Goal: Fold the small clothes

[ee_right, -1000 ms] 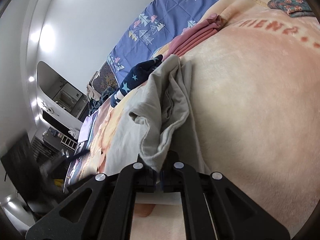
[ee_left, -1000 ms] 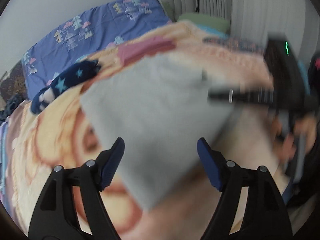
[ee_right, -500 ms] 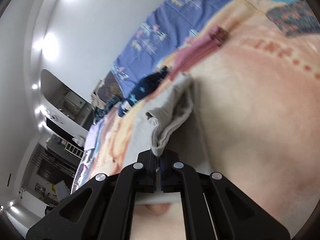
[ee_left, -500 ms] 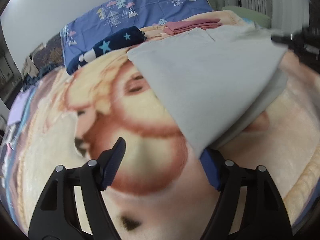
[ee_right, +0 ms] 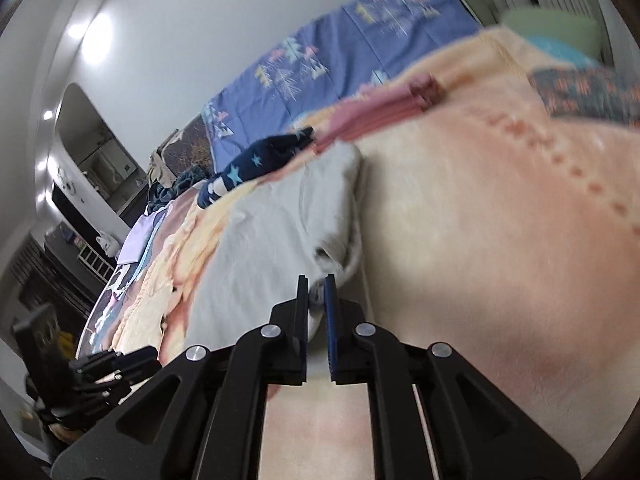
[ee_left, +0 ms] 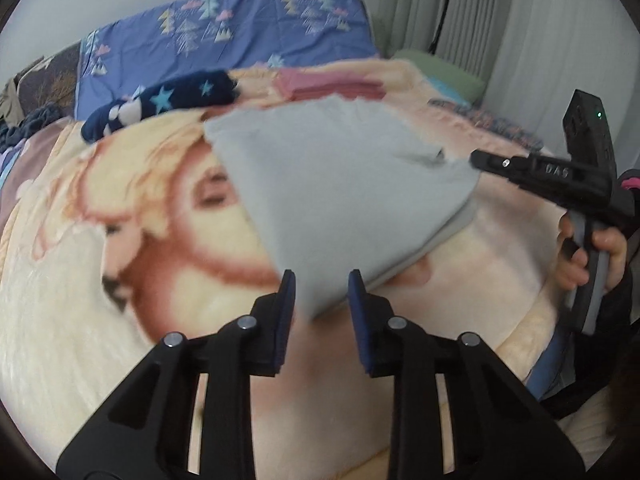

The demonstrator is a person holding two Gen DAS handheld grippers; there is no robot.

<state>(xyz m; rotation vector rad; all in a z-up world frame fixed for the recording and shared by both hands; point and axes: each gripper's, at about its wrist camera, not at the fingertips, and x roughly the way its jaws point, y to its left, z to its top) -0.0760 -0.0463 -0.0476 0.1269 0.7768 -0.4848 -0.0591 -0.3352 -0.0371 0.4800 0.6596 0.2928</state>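
Narrowed since half a second ago, the left gripper [ee_left: 322, 292] now brackets the grey garment's [ee_left: 340, 192] near corner, fingers apart. Right gripper [ee_right: 316, 296] seems (blurred view) clamped on its bunched edge, above the printed blanket [ee_left: 180, 240].

Far along the blanket [ee_left: 132, 304], a navy star-print garment [ee_left: 160, 100] and folded pink clothes [ee_left: 332, 84] form a barrier just beyond the grey garment [ee_left: 340, 192]. At far right lies a patterned cloth [ee_right: 588, 92]. The near left and near right stretches of blanket lie open for passage.
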